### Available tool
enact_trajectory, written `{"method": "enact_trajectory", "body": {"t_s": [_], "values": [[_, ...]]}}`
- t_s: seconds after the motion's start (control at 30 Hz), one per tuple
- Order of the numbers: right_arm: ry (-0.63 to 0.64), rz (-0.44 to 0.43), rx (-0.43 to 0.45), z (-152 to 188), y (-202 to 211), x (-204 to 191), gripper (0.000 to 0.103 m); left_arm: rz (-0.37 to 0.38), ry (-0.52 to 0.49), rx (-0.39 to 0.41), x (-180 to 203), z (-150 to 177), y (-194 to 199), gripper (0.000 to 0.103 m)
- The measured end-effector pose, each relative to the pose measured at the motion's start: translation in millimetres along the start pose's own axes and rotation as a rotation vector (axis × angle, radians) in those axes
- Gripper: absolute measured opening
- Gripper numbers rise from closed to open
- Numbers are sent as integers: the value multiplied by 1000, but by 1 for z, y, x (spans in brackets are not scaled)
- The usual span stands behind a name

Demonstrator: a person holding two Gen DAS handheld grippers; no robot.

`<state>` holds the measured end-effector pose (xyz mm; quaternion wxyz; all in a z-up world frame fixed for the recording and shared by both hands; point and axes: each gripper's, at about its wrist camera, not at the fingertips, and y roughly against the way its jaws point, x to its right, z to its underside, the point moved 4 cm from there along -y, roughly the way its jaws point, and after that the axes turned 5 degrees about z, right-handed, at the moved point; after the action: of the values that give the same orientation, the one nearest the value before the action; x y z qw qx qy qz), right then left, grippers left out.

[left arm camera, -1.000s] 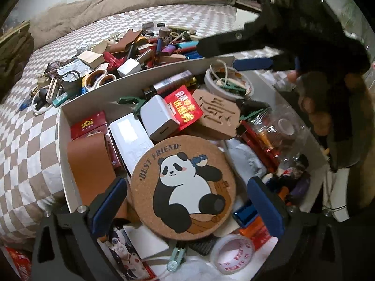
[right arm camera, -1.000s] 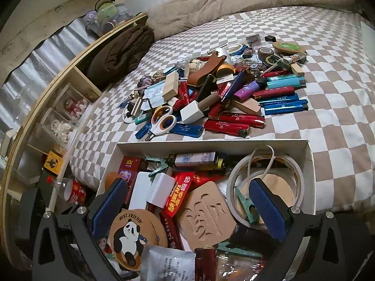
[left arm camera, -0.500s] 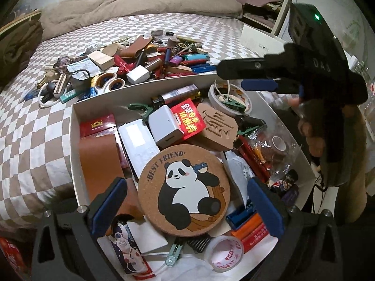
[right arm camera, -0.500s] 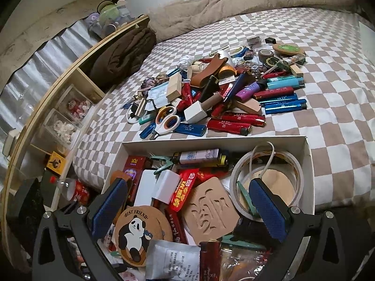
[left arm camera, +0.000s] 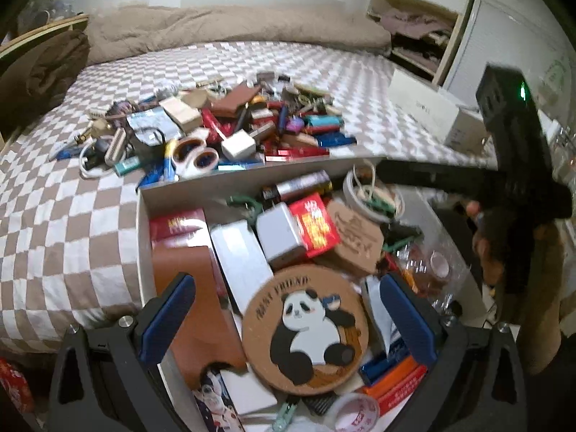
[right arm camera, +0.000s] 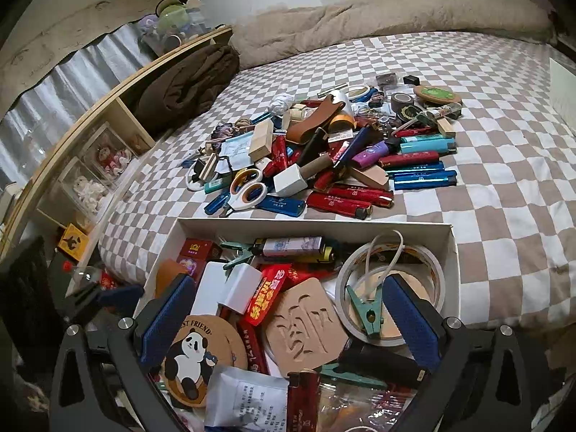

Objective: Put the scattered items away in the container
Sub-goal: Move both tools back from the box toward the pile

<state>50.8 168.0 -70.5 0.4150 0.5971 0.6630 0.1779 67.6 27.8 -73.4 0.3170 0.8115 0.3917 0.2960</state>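
A white box at the bed's near edge is crowded with items: a panda cork coaster, a carved wooden coaster, a tape ring, a white charger. Beyond it a pile of scattered items lies on the checkered bed: lighters, scissors, a white block, tape rolls. My left gripper is open and empty above the panda coaster. My right gripper is open and empty above the box; it also shows in the left wrist view.
A wooden shelf with clear cases runs along the bed's left side, with a brown bundle on it. A beige duvet lies at the bed's far end. A white carton stands at the right.
Both grippers have drawn back and risen a little from the box, so more of the bed and pile shows. Both stay open and empty.
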Motion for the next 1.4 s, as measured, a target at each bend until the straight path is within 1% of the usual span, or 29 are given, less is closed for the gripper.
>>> {"method": "enact_trajectory", "body": {"t_s": [0.27, 0.37, 0.47, 0.53, 0.6, 0.87, 1.23, 1.4], "values": [[19, 23, 30, -9, 5, 0, 103, -43, 52, 110, -18, -31, 14, 103], [28, 32, 38, -14, 6, 0, 103, -56, 68, 137, -23, -40, 16, 103], [53, 64, 56, -19, 7, -2, 103, -86, 72, 159, -28, -49, 17, 103], [74, 91, 74, -23, 8, -4, 103, -103, 73, 167, -30, -54, 16, 103], [95, 108, 86, -26, 9, -5, 103, -99, 78, 172, -33, -58, 15, 103], [125, 123, 109, -40, 10, -4, 103, -121, 76, 192, -43, -74, 14, 103], [139, 161, 114, -55, 4, 6, 103, -129, 64, 190, -53, -84, 6, 103], [148, 172, 106, -63, -2, 12, 103, -157, 55, 184, -63, -91, 1, 103]]}}
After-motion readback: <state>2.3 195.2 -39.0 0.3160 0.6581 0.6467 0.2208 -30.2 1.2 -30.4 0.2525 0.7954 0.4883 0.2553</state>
